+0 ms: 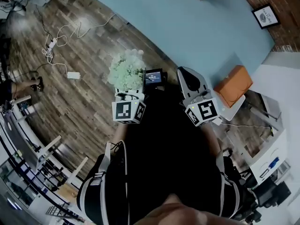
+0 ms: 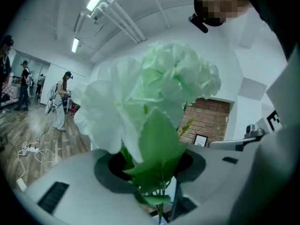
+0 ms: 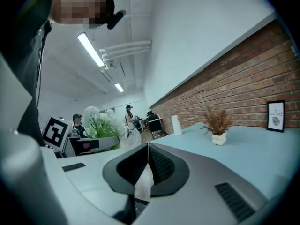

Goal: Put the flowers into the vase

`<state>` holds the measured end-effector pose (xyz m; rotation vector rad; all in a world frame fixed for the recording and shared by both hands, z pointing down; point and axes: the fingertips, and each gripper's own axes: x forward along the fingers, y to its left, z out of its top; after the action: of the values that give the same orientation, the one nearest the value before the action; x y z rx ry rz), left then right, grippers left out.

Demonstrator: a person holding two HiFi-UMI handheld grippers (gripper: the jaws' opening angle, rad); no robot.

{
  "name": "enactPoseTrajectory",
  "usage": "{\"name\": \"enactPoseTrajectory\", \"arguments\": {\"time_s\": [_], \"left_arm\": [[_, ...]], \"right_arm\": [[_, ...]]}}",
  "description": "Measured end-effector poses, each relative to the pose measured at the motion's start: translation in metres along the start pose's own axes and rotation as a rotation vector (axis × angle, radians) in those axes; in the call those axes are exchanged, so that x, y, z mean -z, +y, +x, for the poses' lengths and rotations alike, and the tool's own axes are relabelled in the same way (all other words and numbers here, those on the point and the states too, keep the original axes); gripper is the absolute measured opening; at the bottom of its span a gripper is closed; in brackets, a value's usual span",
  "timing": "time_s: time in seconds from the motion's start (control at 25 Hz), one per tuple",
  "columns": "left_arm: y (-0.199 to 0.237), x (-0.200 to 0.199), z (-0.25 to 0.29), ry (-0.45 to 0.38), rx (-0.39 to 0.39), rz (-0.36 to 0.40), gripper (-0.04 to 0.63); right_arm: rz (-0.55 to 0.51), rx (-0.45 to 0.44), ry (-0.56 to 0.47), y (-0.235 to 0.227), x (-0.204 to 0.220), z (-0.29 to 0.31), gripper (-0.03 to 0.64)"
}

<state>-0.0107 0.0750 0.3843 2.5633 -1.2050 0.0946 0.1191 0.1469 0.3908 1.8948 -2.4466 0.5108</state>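
Observation:
A bunch of white and pale green flowers (image 1: pixel 126 69) sticks out of my left gripper (image 1: pixel 129 92), which I hold close to my body, short of the blue table (image 1: pixel 197 27). In the left gripper view the blooms (image 2: pixel 150 93) fill the middle, and the jaws are shut on the green stems (image 2: pixel 159 198). My right gripper (image 1: pixel 187 75) is beside it, its ribbed pads (image 3: pixel 157 161) pressed together with nothing between them. A tall white vase (image 3: pixel 176 124) stands far off on the table by the brick wall.
A small white pot of dried plants (image 3: pixel 218 128) stands on the table (image 3: pixel 253 149), with a framed picture (image 3: pixel 275 116) against the wall. An orange box (image 1: pixel 233 86) lies to my right. Cables and a power strip (image 1: pixel 56 46) trail over the wooden floor. People (image 2: pixel 61 102) stand in the background.

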Motion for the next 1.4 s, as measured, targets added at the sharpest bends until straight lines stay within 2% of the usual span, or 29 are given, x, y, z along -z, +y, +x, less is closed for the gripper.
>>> {"name": "enactPoseTrajectory", "arguments": {"time_s": [0.32, 0.44, 0.6, 0.72, 0.92, 1.04, 1.24, 1.4], "left_arm": [[0.114, -0.019, -0.053, -0.067, -0.095, -0.074, 0.222], [0.149, -0.024, -0.068, -0.091, -0.139, -0.130, 0.221], [0.182, -0.032, -0.073, -0.093, -0.208, -0.139, 0.222], [0.209, -0.041, -0.063, -0.089, -0.251, -0.164, 0.221], [0.244, -0.049, -0.047, -0.101, -0.367, -0.148, 0.221], [0.267, -0.065, -0.031, -0.127, -0.421, -0.145, 0.221], [0.305, -0.101, 0.037, -0.132, -0.421, -0.100, 0.221], [0.306, -0.124, 0.055, -0.128, -0.432, -0.037, 0.221]], "right_arm": [[-0.053, -0.152, 0.127, 0.103, 0.018, 0.100, 0.018], [-0.058, -0.186, 0.154, 0.128, 0.021, 0.127, 0.018], [-0.061, -0.254, 0.182, 0.148, 0.019, 0.161, 0.018], [-0.061, -0.311, 0.197, 0.155, 0.014, 0.199, 0.018], [-0.099, -0.402, 0.189, 0.156, 0.014, 0.245, 0.018], [-0.086, -0.448, 0.176, 0.156, 0.005, 0.278, 0.018], [-0.077, -0.544, 0.129, 0.142, -0.024, 0.351, 0.018], [-0.070, -0.555, 0.137, 0.132, -0.028, 0.367, 0.018]]}}
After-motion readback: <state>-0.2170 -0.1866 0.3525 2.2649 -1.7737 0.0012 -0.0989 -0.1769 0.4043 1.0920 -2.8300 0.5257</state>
